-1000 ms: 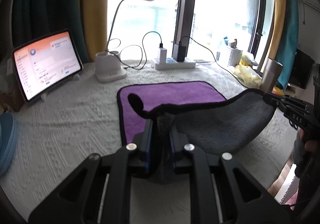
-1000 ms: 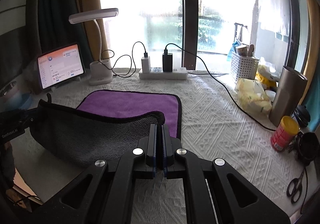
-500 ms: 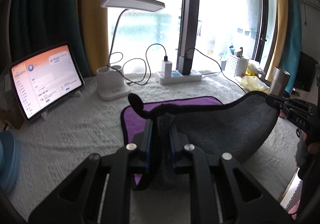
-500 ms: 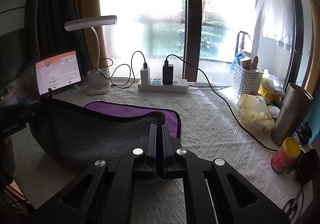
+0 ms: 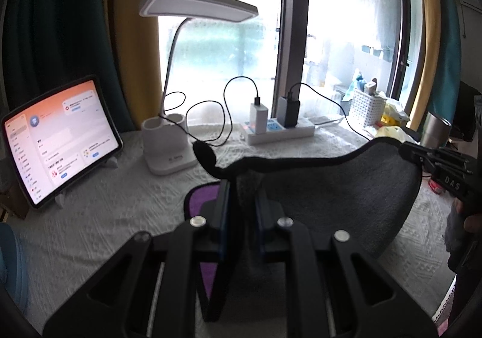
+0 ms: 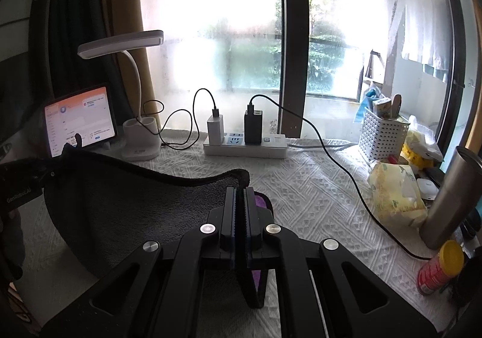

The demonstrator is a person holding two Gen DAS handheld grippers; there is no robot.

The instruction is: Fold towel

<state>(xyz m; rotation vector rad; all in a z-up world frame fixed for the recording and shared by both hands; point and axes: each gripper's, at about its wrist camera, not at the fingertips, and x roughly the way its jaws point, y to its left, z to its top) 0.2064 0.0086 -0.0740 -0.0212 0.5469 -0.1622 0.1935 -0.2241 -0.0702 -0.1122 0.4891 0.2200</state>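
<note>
I have the left gripper (image 5: 242, 196) clenched on one black-hemmed corner of the towel (image 5: 325, 202), the right gripper (image 6: 240, 202) clamped on the other. The grey-backed purple cloth hangs slack between them above the white tablecloth (image 6: 316, 202), near side of the power strip (image 6: 245, 146). It looks light, soft and limp; the corners seem the sound holds.

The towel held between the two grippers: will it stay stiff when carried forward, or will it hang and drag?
The towel is probably floppy: its top edge sags between the left gripper and the right gripper. It looks light, since pinched corners alone hold it up. Its lower part may drag along the tablecloth.
</note>
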